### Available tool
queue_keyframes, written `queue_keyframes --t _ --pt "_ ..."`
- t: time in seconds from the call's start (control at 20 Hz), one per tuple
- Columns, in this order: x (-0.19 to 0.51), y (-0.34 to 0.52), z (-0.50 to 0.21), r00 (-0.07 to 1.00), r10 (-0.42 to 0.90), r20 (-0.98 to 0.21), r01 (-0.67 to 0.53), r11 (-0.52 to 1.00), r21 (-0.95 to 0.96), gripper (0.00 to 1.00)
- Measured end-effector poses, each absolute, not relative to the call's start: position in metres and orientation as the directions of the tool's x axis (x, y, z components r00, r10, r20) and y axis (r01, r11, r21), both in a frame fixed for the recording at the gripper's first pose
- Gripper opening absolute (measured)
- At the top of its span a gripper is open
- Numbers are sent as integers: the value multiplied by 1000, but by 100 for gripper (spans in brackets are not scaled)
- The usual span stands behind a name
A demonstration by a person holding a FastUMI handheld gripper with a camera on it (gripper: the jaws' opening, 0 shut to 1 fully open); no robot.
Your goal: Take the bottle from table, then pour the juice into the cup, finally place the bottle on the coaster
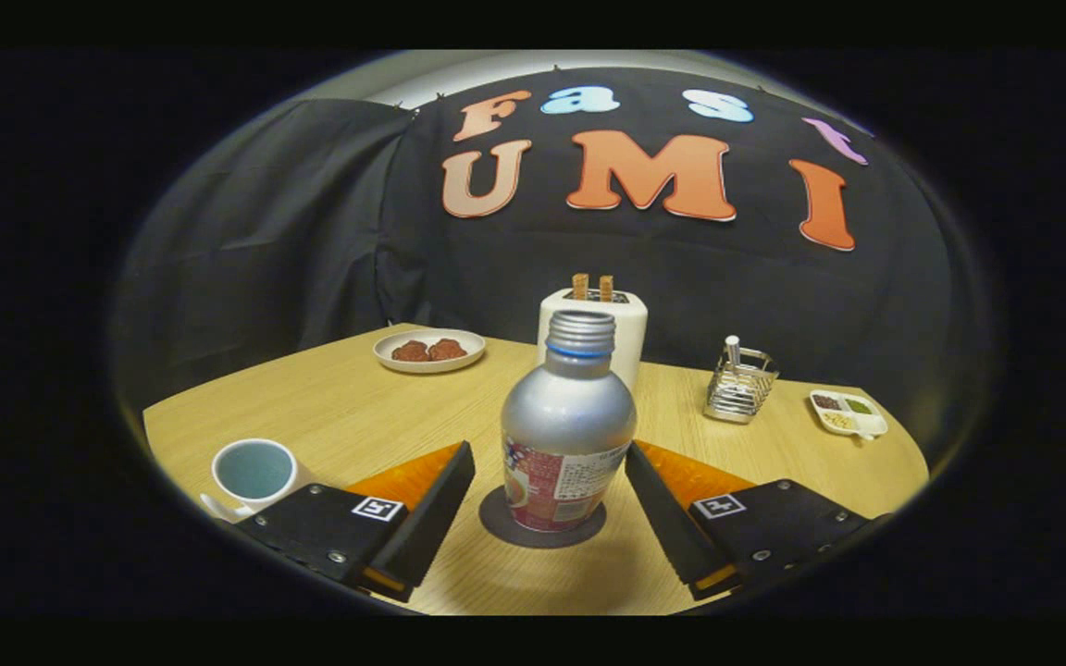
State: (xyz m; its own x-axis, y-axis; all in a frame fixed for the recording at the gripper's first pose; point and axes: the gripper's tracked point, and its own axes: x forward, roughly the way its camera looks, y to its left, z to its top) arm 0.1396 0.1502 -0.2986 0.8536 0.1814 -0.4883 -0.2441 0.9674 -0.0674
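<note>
Gripper view: the gripper [549, 481] is held level and low over a light wooden table [385, 407], pointing toward the booth's black cloth wall. Its two fingers [427, 509] are spread wide apart, one on each side of the bottle [568, 435]. The right one lies very close to the bottle's side, the left one stands clear, so nothing is gripped.

The bottle is silver metal, upright, uncapped, with a blue ring below its threaded neck. It stands on a dark round coaster [542, 525] between the fingers. Its label carries small print, too fine to read.

A white cup [254, 472] sits just left of the left finger. Beyond the bottle are a white toaster [630, 324], a plate of brown food [429, 351], a wire holder [738, 384] and a small divided dish [848, 413].
</note>
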Motion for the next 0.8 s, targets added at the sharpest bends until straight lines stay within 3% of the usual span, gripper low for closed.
queue_keyframes --t 0.3,0.8 --pt "118 136 -237 913 150 -379 -221 963 -152 98" --pt "55 117 -137 957 154 -245 -177 981 -75 98"
